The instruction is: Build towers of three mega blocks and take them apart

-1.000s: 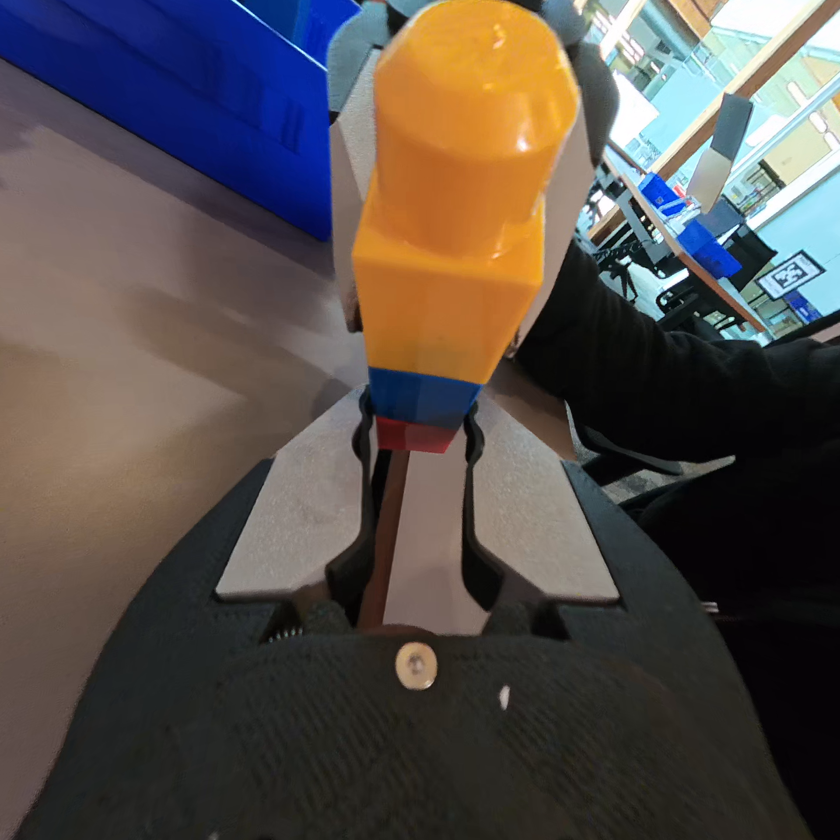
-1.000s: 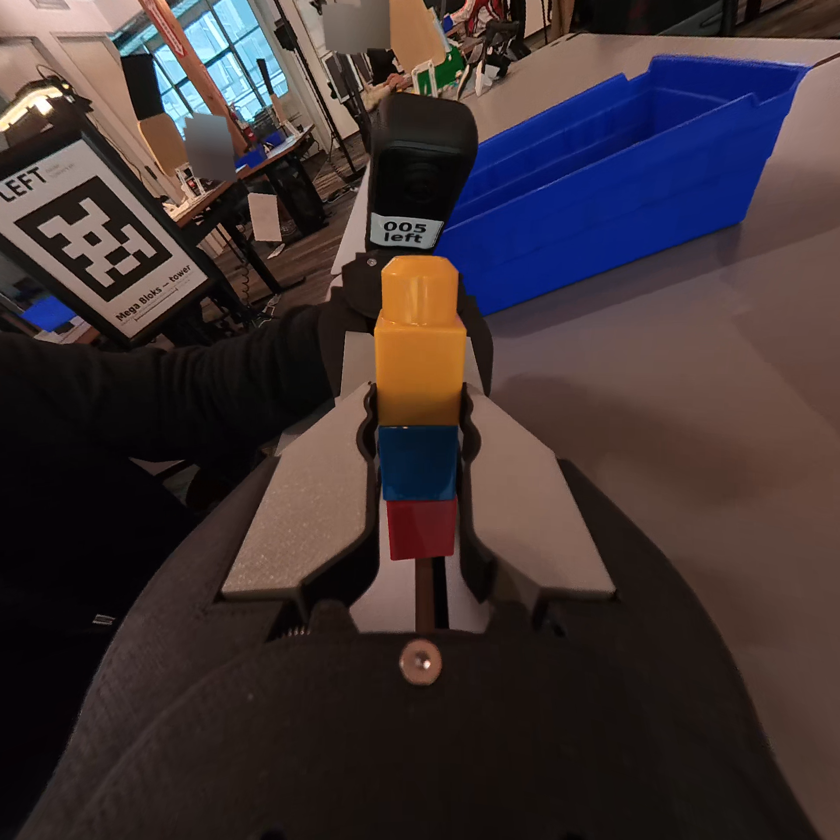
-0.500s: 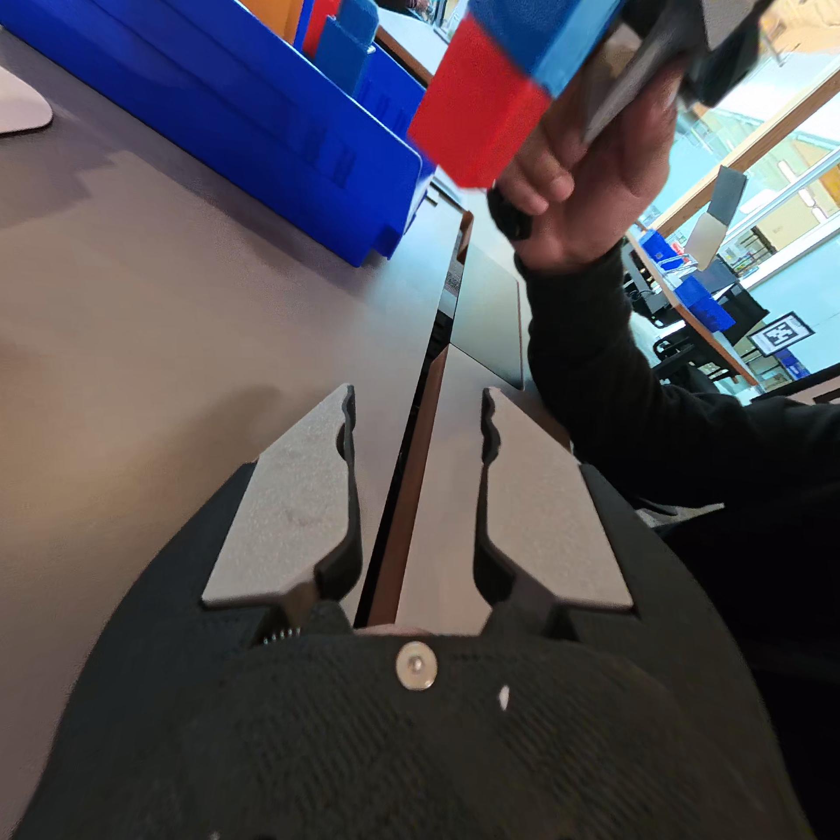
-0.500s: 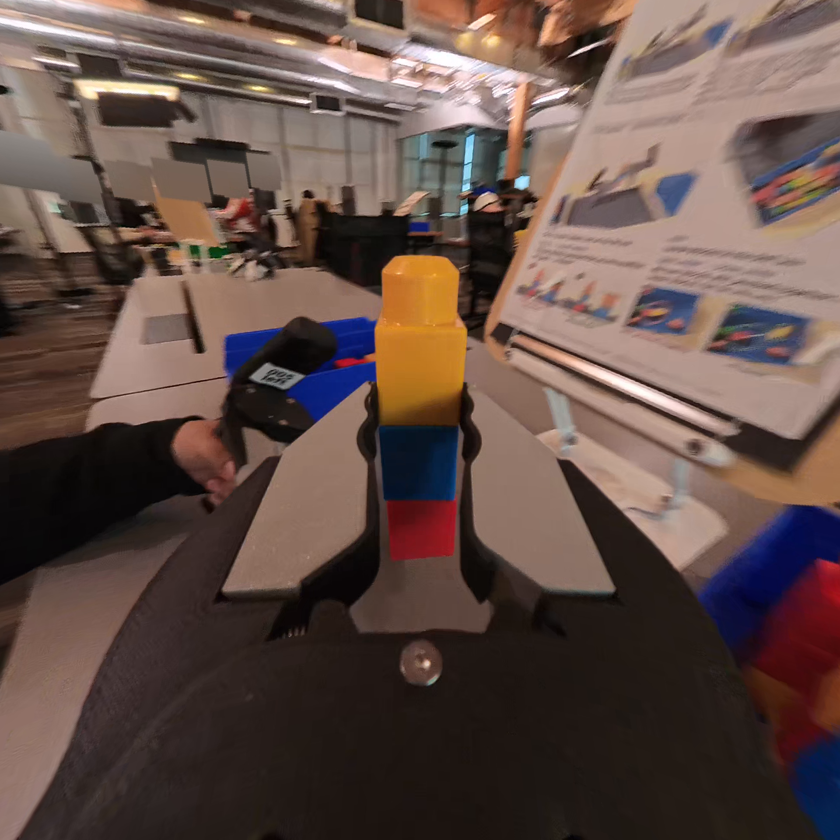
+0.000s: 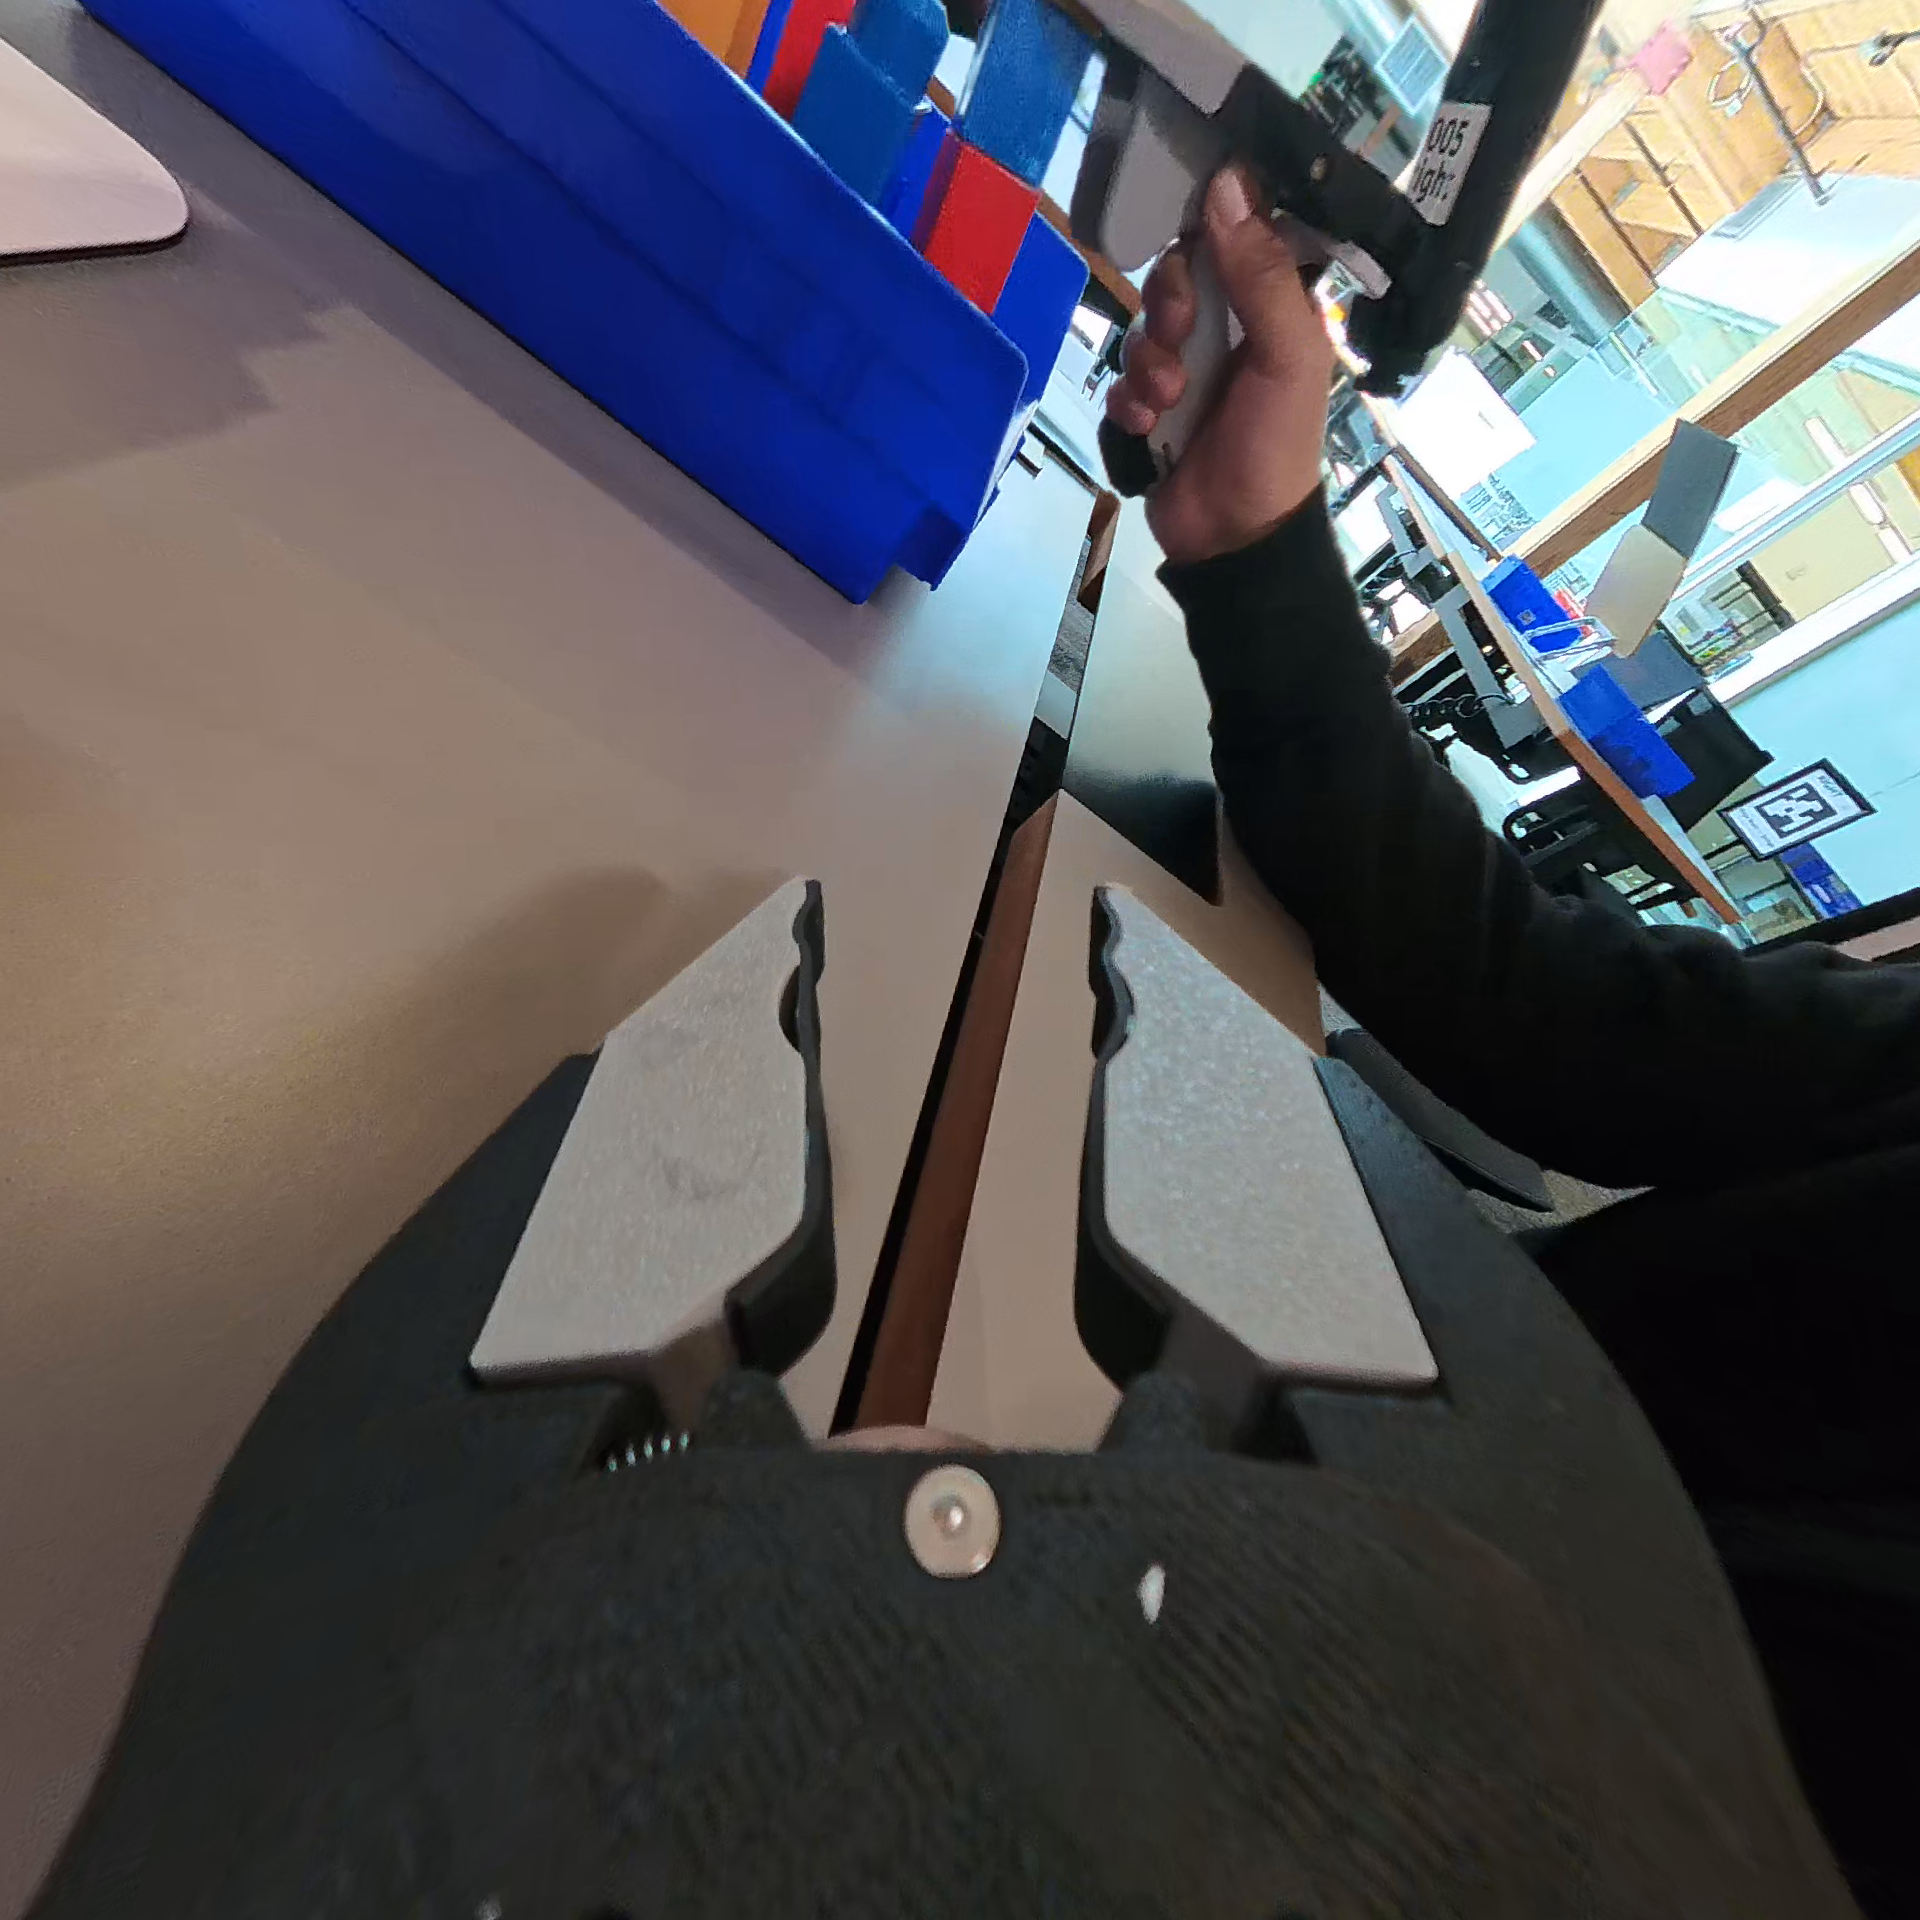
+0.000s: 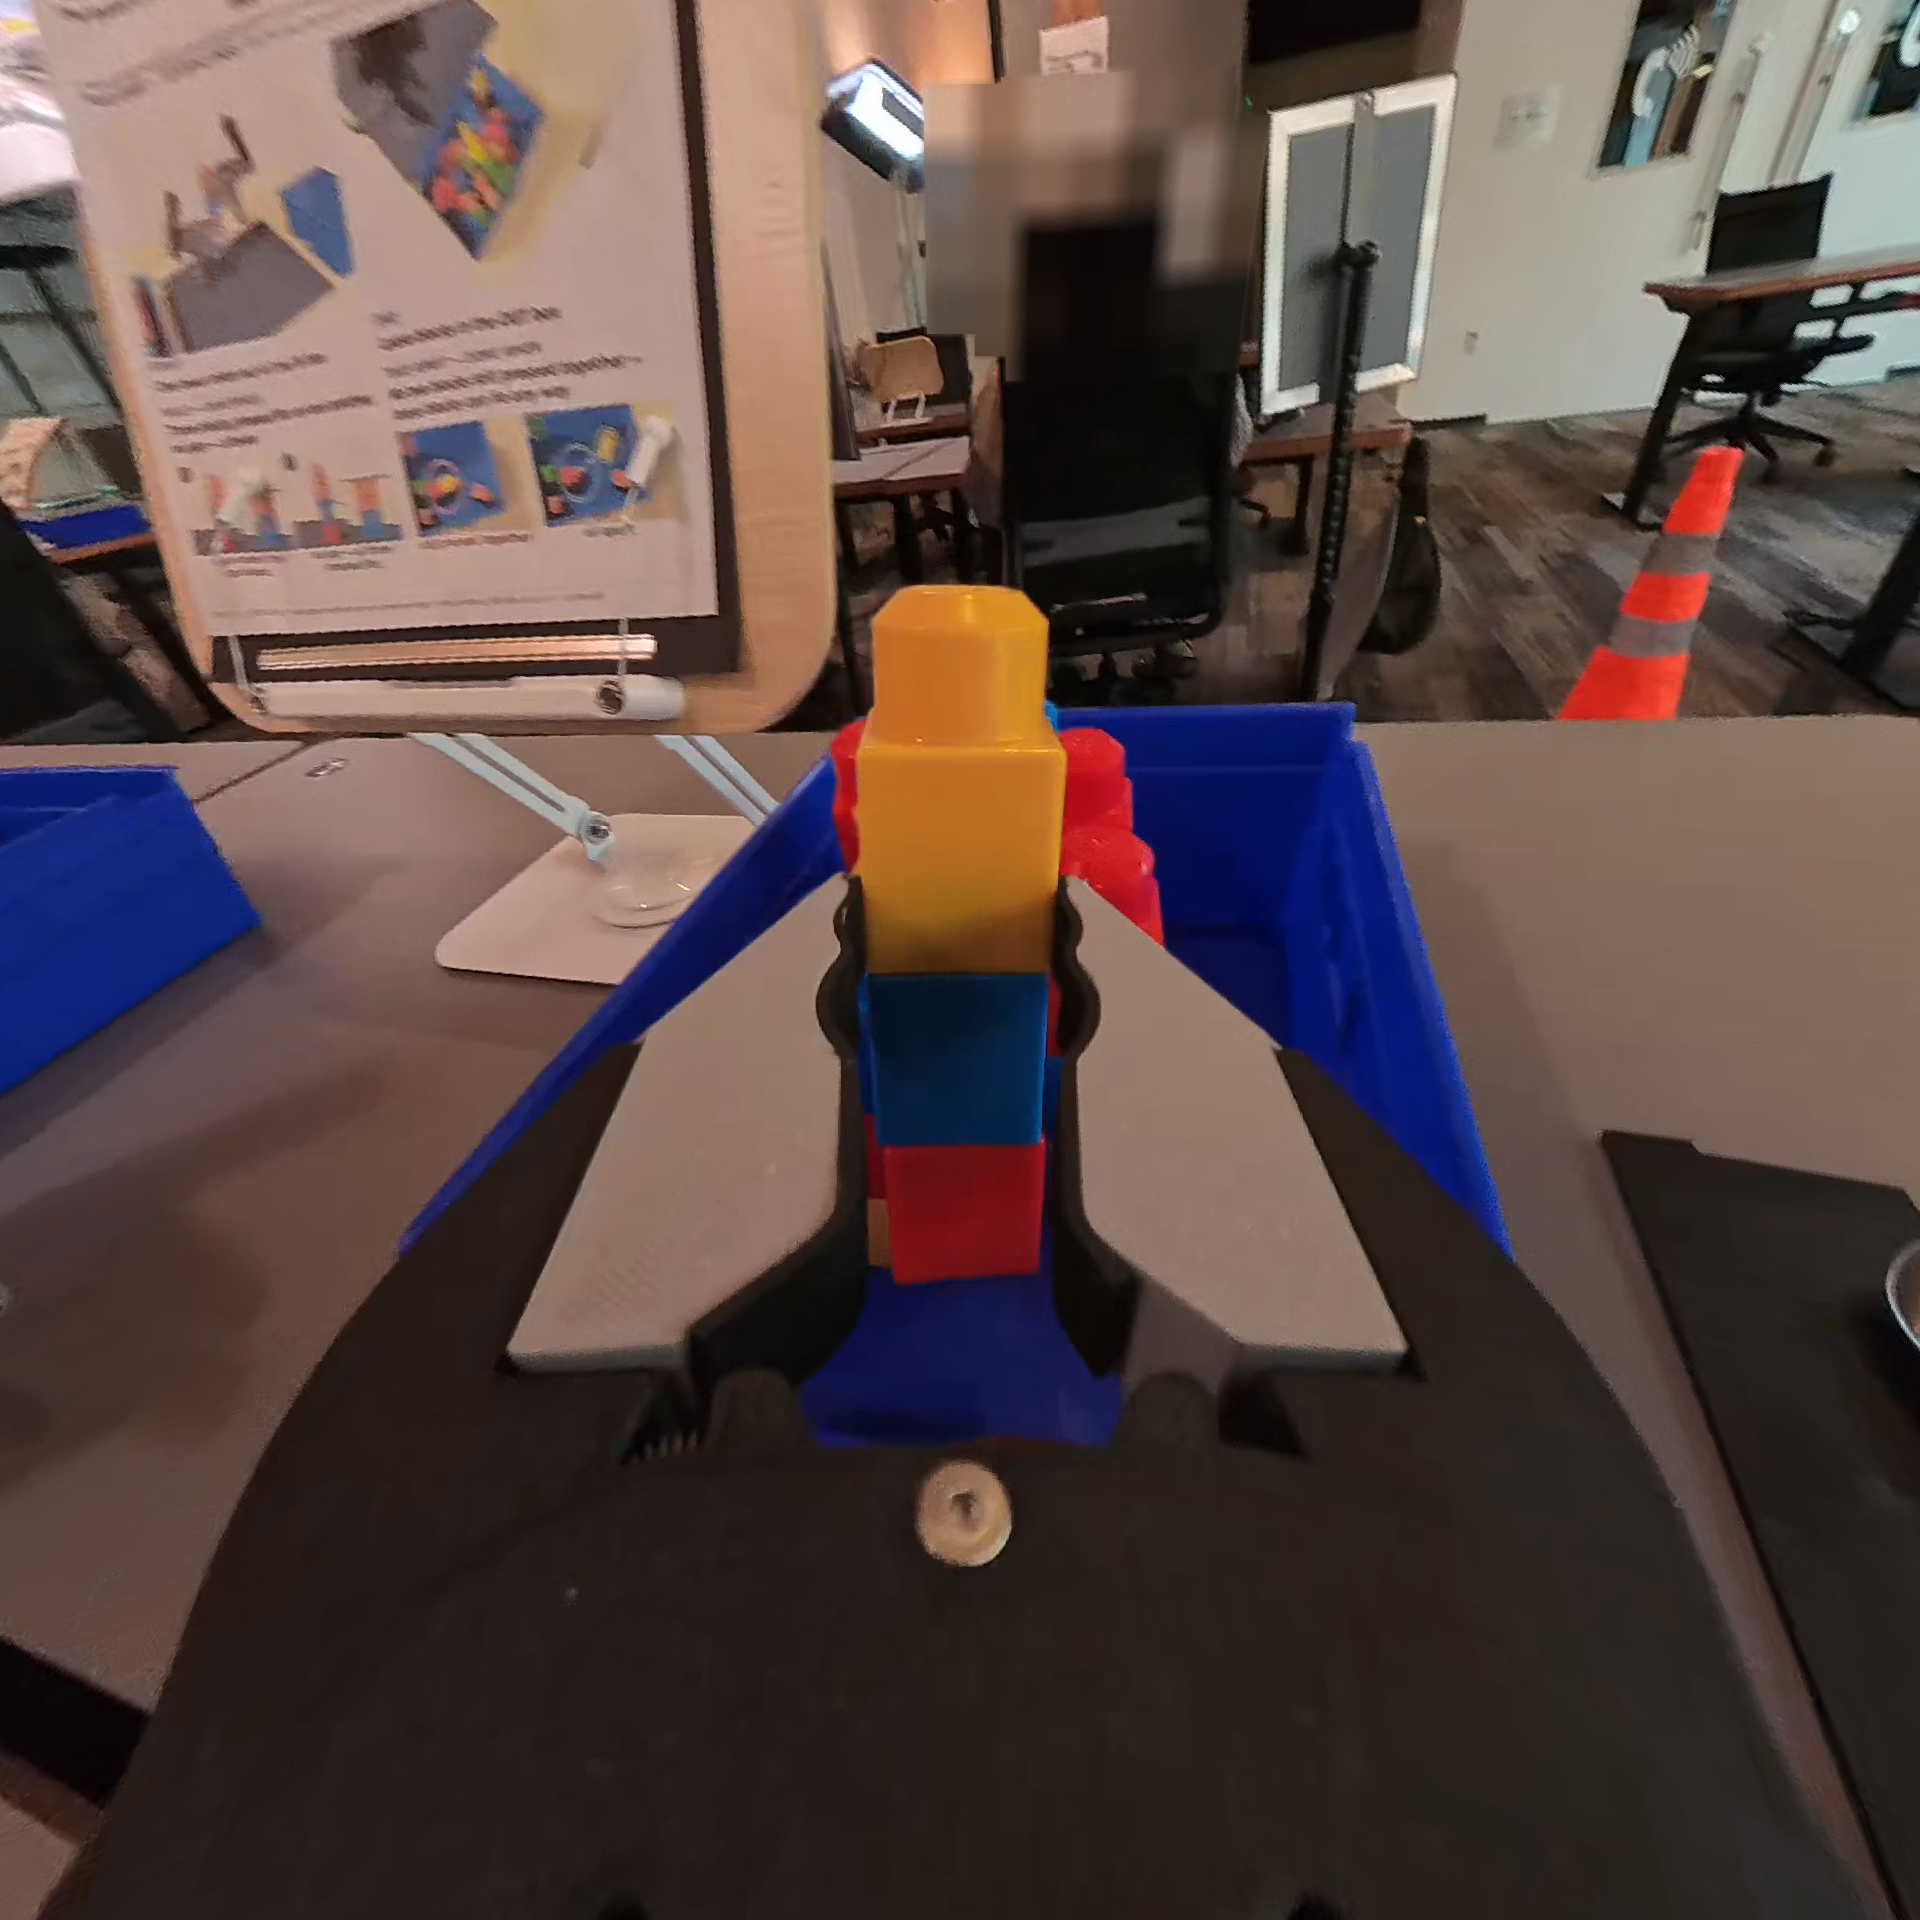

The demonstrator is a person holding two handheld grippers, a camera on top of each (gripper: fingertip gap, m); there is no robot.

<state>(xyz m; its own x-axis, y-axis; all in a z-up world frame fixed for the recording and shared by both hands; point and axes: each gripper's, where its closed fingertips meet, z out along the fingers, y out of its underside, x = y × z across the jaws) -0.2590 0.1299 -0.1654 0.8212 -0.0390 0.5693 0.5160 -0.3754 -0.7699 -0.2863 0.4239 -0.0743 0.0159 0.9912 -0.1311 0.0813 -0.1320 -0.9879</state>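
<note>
The right gripper (image 6: 958,935) is clamping a glossy plastic tower (image 6: 958,997), orange over blue over red, above the blue bin (image 6: 1351,935); the left gripper (image 5: 954,966) is gaping empty.

The left gripper (image 5: 954,1023) is held empty with jaws parted; the right gripper (image 6: 958,977) is clamped shut, raised in a hand (image 5: 1210,374).

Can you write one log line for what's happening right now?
right gripper: shut on three-block tower | over blue bin | left gripper: open, empty

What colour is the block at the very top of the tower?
Orange-yellow. The top block of the tower held in the right gripper shows best in the right wrist view.
</note>
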